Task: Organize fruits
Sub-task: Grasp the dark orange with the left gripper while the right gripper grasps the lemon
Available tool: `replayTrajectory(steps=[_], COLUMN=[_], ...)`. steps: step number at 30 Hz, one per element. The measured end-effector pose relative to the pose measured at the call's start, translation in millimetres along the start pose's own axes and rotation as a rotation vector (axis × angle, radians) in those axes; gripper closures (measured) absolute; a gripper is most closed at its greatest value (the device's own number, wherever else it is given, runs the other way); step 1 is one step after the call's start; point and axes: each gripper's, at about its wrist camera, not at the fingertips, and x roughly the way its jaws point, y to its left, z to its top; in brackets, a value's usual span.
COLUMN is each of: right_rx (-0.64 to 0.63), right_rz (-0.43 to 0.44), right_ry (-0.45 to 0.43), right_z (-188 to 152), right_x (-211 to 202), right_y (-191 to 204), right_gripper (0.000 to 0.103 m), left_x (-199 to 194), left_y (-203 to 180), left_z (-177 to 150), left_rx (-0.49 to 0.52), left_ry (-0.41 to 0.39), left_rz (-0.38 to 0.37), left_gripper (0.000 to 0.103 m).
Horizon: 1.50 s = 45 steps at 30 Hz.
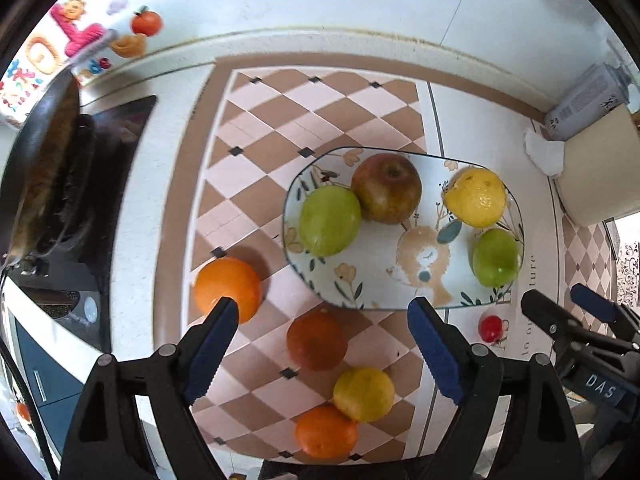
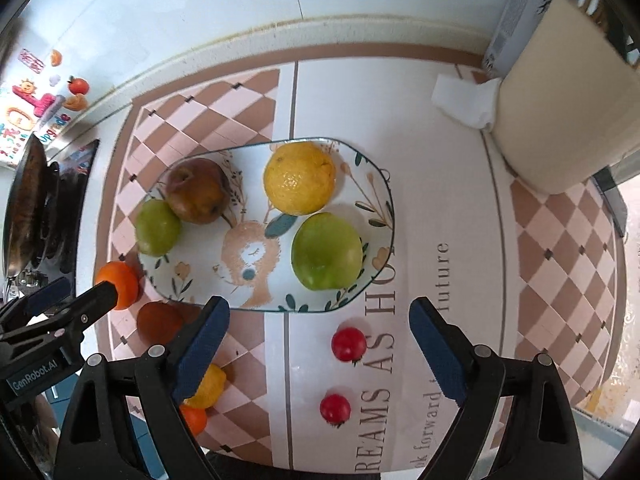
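Observation:
A patterned plate (image 1: pixel 384 280) (image 2: pixel 256 280) holds a red-brown apple (image 1: pixel 386 188) (image 2: pixel 198 191), two green apples (image 1: pixel 330 220) (image 1: pixel 496 257) (image 2: pixel 326 252) and a yellow lemon (image 1: pixel 476 197) (image 2: pixel 300 178). On the mat before it lie an orange (image 1: pixel 228 288) (image 2: pixel 120 284), a dark orange (image 1: pixel 317 338) (image 2: pixel 160 322), a yellow citrus (image 1: pixel 363 394), a small orange (image 1: pixel 326 432) and two red cherry tomatoes (image 2: pixel 349 344) (image 2: pixel 335 409). My left gripper (image 1: pixel 322 334) is open above the dark orange. My right gripper (image 2: pixel 318 330) is open above the tomatoes.
A frying pan (image 1: pixel 40 168) sits on the stove at the left. A beige container (image 2: pixel 560 104), a crumpled tissue (image 2: pixel 466 104) and a grey box (image 1: pixel 584 100) stand at the back right. The wall rises behind the counter.

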Motion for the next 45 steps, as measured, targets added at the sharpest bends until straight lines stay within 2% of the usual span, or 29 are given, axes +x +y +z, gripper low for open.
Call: replayTrajectory(steps=[17, 24, 28, 31, 35, 36, 37, 41, 45], right_rx=[-0.038, -0.028, -0.012, -0.003, -0.002, -0.003, -0.001, -0.004, -0.028], right_rz=[0.026, 0.059, 0.086, 0.127, 0.199, 0.21, 0.233, 0.291, 0.315], right_ry=[-0.14, -0.19, -0.195, -0.162, -0.06, -0.032, 0.017, 0.163, 0.272], right_z=[-43.5, -57.3, -60.3, -60.5, -58.1, -57.8, -57.1, -60.9, -68.9], right_x=[-93.8, -128.6, -135.1, -120.8, -73.3, -59.3, -38.3, 27.8, 75.9], right_y=[23.6, 27.4, 27.1, 27.6, 34.6, 37.8, 42.4, 62.8, 86.4], right_gripper=[0.01, 0.01, 0.01, 0.01, 0.01, 0.01, 0.01, 0.011, 0.014], left_x=[-94.7, -117.2, -123.0, -115.7, -88.4, -78.4, -69.9, -36.0, -17.9], left_y=[4.4, 3.4, 3.3, 6.5, 21.6, 28.7, 35.2, 65.9, 84.9], left_z=[-46.7, -56.1, -56.5, -55.8, -56.9, -56.5, -56.9, -59.0, -65.9], left_rx=[0.012, 0.008, 0.009, 0.009, 0.01, 0.002, -0.008, -0.069, -0.112], left_ry=[-0.156, -0.185, -0.213, -0.214, -0.203, -0.185, -0.162, -0.068, -0.019], left_rz=[-0.029, -0.054, -0.059, -0.01, 0.153, 0.184, 0.197, 0.23, 0.251], left_gripper=[0.017, 0.017, 0.017, 0.017, 0.016, 0.011, 0.007, 0.007, 0.007])
